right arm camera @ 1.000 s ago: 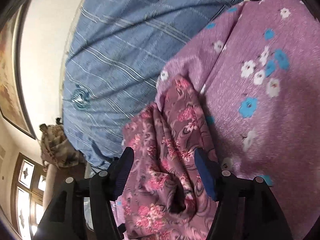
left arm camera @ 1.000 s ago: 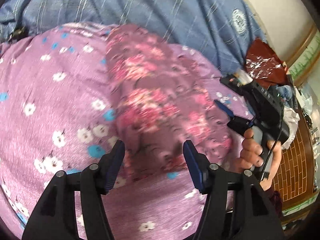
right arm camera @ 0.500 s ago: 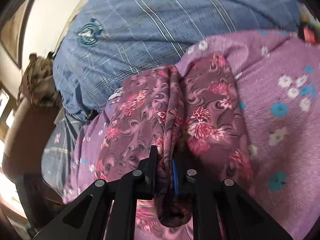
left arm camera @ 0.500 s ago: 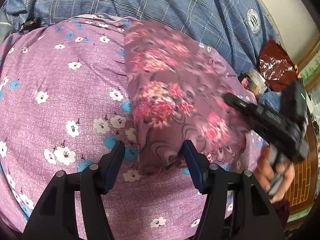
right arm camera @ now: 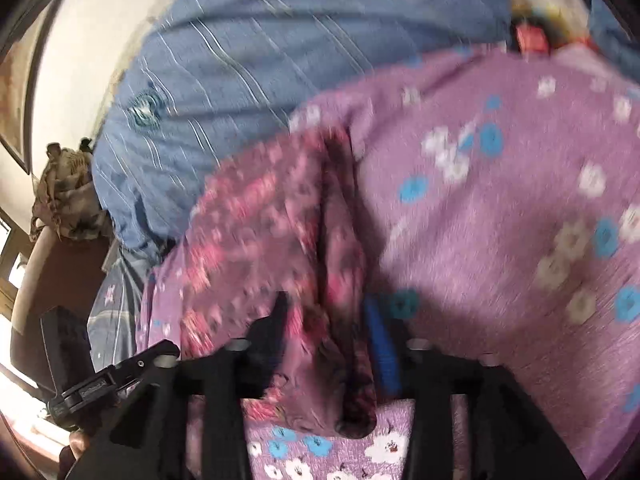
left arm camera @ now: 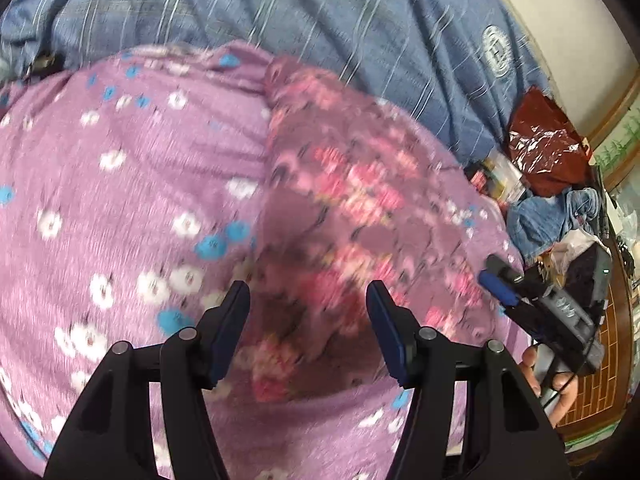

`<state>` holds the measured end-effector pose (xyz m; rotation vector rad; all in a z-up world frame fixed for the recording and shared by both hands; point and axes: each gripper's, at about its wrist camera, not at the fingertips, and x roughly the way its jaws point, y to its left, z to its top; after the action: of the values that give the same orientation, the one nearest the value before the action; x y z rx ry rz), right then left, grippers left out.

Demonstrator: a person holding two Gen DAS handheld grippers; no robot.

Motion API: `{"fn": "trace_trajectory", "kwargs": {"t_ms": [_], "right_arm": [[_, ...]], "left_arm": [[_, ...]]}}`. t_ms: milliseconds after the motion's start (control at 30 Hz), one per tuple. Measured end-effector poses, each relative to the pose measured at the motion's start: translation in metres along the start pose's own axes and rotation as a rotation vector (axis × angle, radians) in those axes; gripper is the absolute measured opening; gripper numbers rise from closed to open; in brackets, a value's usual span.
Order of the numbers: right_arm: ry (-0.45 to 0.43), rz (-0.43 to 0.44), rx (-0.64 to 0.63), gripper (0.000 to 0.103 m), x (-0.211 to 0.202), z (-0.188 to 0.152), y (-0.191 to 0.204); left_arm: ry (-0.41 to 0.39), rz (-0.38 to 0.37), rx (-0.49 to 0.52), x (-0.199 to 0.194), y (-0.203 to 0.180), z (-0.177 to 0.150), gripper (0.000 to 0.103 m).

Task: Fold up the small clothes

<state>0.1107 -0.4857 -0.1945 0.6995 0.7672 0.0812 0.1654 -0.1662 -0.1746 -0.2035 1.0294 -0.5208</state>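
Plainly, from the left wrist, the left gripper stood apart above the floral garment on the purple sheet. From the right wrist, the right gripper had just been opening, the garment's fold between its jaws.

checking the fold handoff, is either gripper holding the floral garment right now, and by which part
Neither holds it. The right gripper has just opened around the floral garment's near folded edge; the left gripper hovers open above it.

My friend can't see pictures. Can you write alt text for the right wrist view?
Blurry view: the open right tongs straddle a folded dark-pink rose-print garment, which lies on a purple flowered bedspread. A blue striped sheet lies behind.
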Motion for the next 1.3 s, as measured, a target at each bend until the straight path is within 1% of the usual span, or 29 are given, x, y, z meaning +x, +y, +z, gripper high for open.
{"fn": "trace_trajectory", "kwargs": {"t_ms": [33,100,133,167,200,233,267,333,367,433,467,500,533,567,600,633,700,733,767,833,900,967,1033,1100,1133,1167,1200,1233,1300], "right_arm": [[-0.050,-0.001,0.013,0.062,-0.008,0.004,-0.002],[-0.119,0.030,0.029,0.062,-0.015,0.014,-0.002],[-0.144,0.049,0.033,0.058,-0.014,0.022,-0.001],[-0.161,0.054,0.028,0.045,-0.010,0.029,0.002],[-0.158,0.059,0.021,0.036,-0.002,0.037,0.006],[-0.137,0.060,0.013,0.020,0.010,0.043,0.013],[-0.119,0.056,0.002,0.012,0.020,0.047,0.019],[-0.100,0.035,-0.013,0.011,0.040,0.057,0.031],[-0.081,0.037,0.000,0.011,0.053,0.063,0.035],[-0.049,0.048,0.035,0.012,0.076,0.073,0.041],[-0.037,0.036,0.044,0.016,0.084,0.076,0.041],[-0.016,0.008,0.054,0.016,0.095,0.079,0.043],[0.030,-0.035,0.078,0.018,0.111,0.083,0.043],[0.091,-0.052,0.113,0.019,0.131,0.086,0.038],[0.098,-0.048,0.134,0.019,0.141,0.086,0.033],[0.084,-0.036,0.153,0.019,0.149,0.087,0.026],[0.082,0.002,0.221,0.019,0.157,0.092,0.014],[0.083,0.022,0.263,0.022,0.154,0.094,0.010],[0.074,0.036,0.278,0.030,0.150,0.094,0.009],[0.025,0.070,0.259,0.033,0.137,0.094,0.016],[0.021,0.123,0.183,0.033,0.127,0.092,0.038],[0.030,0.184,0.136,0.033,0.125,0.088,0.056],[0.041,0.219,0.088,0.033,0.127,0.083,0.073],[0.056,0.224,0.069,0.032,0.139,0.080,0.085],[0.069,0.228,0.069,0.032,0.147,0.078,0.087],[0.089,0.225,0.075,0.033,0.158,0.076,0.088],[0.116,0.203,0.096,0.032,0.172,0.073,0.086],[0.128,0.177,0.109,0.031,0.180,0.071,0.086],[0.146,0.100,0.080,0.030,0.197,0.066,0.091]], "left_arm": [[-0.014,0.007,0.025,0.001,-0.007,0.005,0.059],[-0.023,0.024,0.058,0.005,-0.014,0.012,0.059],[-0.023,0.039,0.073,0.009,-0.017,0.016,0.059],[-0.018,0.057,0.084,0.015,-0.019,0.020,0.059],[-0.010,0.071,0.088,0.021,-0.019,0.022,0.059],[0.006,0.090,0.082,0.029,-0.015,0.025,0.059],[0.016,0.096,0.076,0.035,-0.011,0.027,0.059],[0.047,0.108,0.067,0.047,-0.001,0.028,0.059],[0.062,0.107,0.059,0.051,0.004,0.028,0.062],[0.078,0.075,0.044,0.055,0.013,0.029,0.065],[0.082,0.069,0.044,0.055,0.015,0.030,0.067],[0.085,0.068,0.049,0.056,0.017,0.031,0.069],[0.087,0.068,0.058,0.056,0.019,0.033,0.070],[0.088,0.068,0.061,0.057,0.019,0.034,0.071],[0.089,0.066,0.061,0.057,0.021,0.036,0.071],[0.093,0.058,0.058,0.056,0.022,0.037,0.071],[0.092,0.046,0.066,0.052,0.023,0.037,0.071],[0.094,0.044,0.079,0.050,0.023,0.035,0.071],[0.097,0.042,0.094,0.048,0.023,0.032,0.071],[0.096,0.013,0.094,0.043,0.026,0.027,0.070],[0.072,-0.032,0.072,0.033,0.031,0.022,0.070],[0.036,-0.032,0.089,0.025,0.033,0.019,0.070],[0.003,-0.017,0.117,0.017,0.035,0.018,0.070],[-0.016,-0.041,0.129,0.009,0.037,0.021,0.070],[-0.019,-0.043,0.136,0.009,0.036,0.024,0.070],[-0.016,-0.029,0.152,0.010,0.035,0.025,0.070],[0.000,-0.003,0.167,0.014,0.034,0.026,0.070],[0.044,0.032,0.183,0.023,0.033,0.025,0.070],[0.120,0.055,0.190,0.039,0.032,0.023,0.071]]}}
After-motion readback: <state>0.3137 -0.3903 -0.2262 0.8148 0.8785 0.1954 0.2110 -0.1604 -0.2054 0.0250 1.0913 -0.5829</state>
